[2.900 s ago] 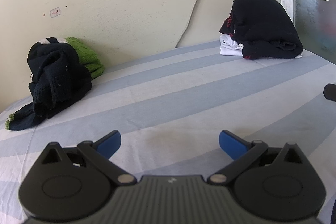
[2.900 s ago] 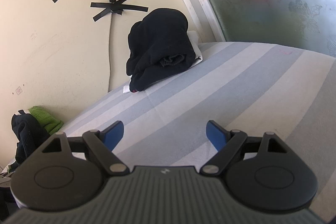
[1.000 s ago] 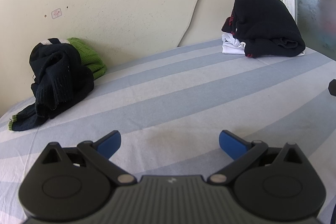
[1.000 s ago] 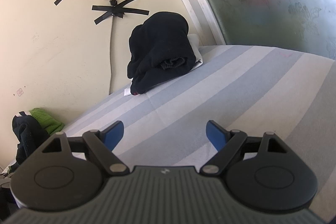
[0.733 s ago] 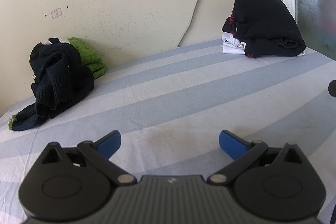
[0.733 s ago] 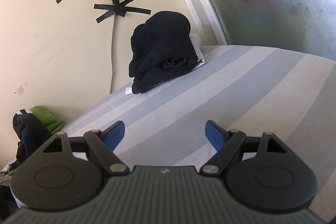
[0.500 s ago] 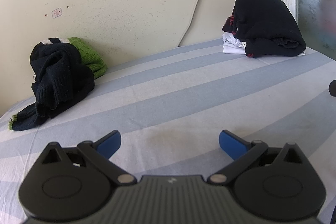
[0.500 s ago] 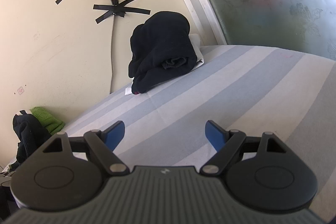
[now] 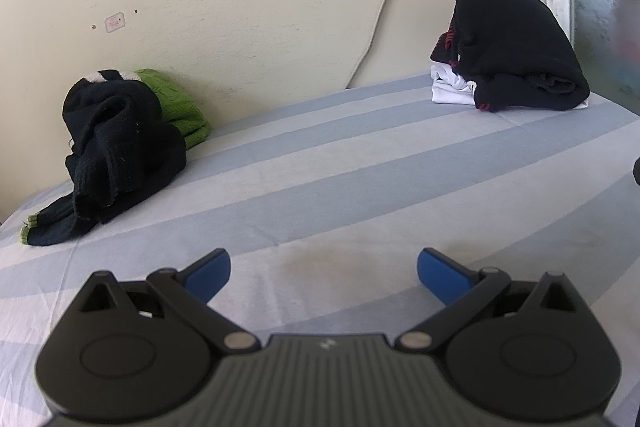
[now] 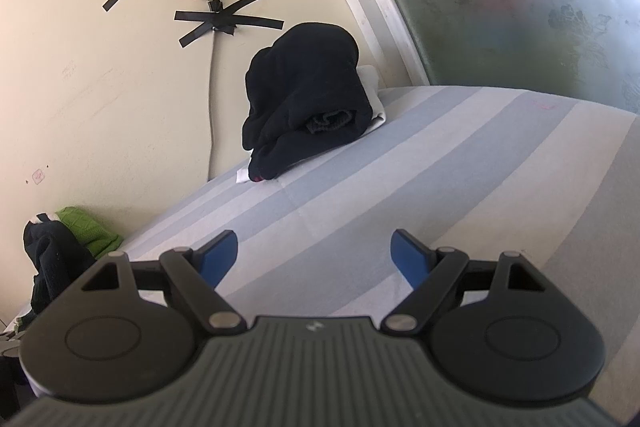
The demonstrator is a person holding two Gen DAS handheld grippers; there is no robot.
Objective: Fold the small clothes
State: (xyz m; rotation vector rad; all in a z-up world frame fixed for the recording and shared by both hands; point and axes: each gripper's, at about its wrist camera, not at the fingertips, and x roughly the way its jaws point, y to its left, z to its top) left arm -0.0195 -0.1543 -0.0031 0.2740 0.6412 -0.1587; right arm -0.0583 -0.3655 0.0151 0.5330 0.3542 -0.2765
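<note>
Both grippers wide open, empty, above the striped sheet

The crumpled black knit garment (image 9: 120,143) lies far left by the wall; soft and floppy, the left gripper (image 9: 323,265) and right gripper (image 10: 315,251) should pinch its hem.

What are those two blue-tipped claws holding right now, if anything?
Nothing. The left gripper and right gripper are both open over the striped sheet, with no garment between their fingers.

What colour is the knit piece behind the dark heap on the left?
Bright green knit, seen best in the left wrist view.
</note>
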